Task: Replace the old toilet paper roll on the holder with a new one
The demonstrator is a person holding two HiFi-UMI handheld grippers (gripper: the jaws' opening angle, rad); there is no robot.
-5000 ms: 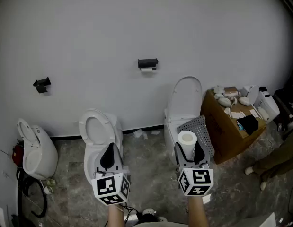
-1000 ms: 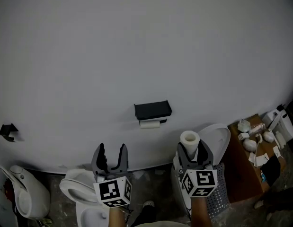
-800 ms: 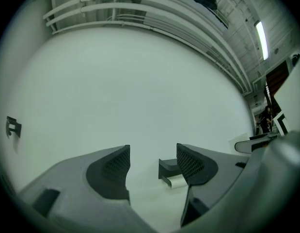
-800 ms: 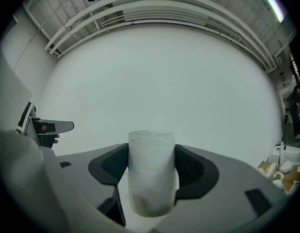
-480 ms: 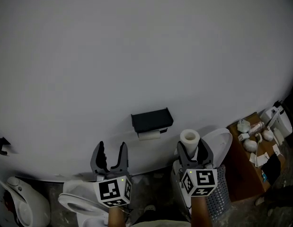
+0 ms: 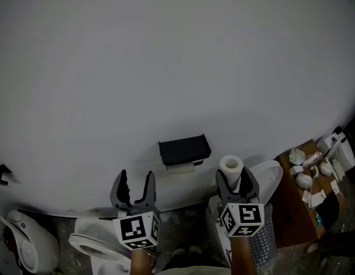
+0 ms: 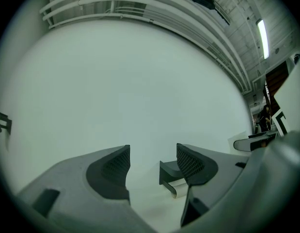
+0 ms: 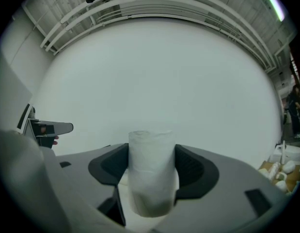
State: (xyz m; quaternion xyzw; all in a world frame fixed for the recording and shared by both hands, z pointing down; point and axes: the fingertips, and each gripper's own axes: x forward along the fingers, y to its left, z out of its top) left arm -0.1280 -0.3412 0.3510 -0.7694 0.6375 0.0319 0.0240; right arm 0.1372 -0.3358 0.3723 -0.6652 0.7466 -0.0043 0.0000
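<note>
White wall [image 6: 177, 56]: plain and bare, filling most of the head view.
Holder [image 6: 184, 149]: black box-shaped fitting fixed to the wall, above and between the two grippers in the head view.
Old roll [image 6: 180, 168]: small pale roll directly beneath the holder, against its underside. It looks thin, possibly almost used up, but it is too small to be sure.
Left gripper [image 6: 133, 189]: raised toward the wall, below and left of the holder and apart from it. Its jaws stand wide apart with nothing between them. In the left gripper view the holder shows through the gap, partly behind the right-hand jaw.
Right gripper [image 6: 235, 181]: raised below and right of the holder, with its jaws closed on the new roll.
New roll [image 8: 150, 171]: white and full, standing upright between the right gripper's dark ribbed pads [image 8: 113, 166] and touching both. Its top, with the open core, rises above the fingertips.
Toilet bowl [image 6: 88, 242]: white, below the left gripper.
Second toilet [image 6: 270, 176]: white with its lid raised, just behind the right gripper.
Cardboard box [image 6: 289, 208]: brown, at lower right beside the second toilet, with small pale objects on top.
</note>
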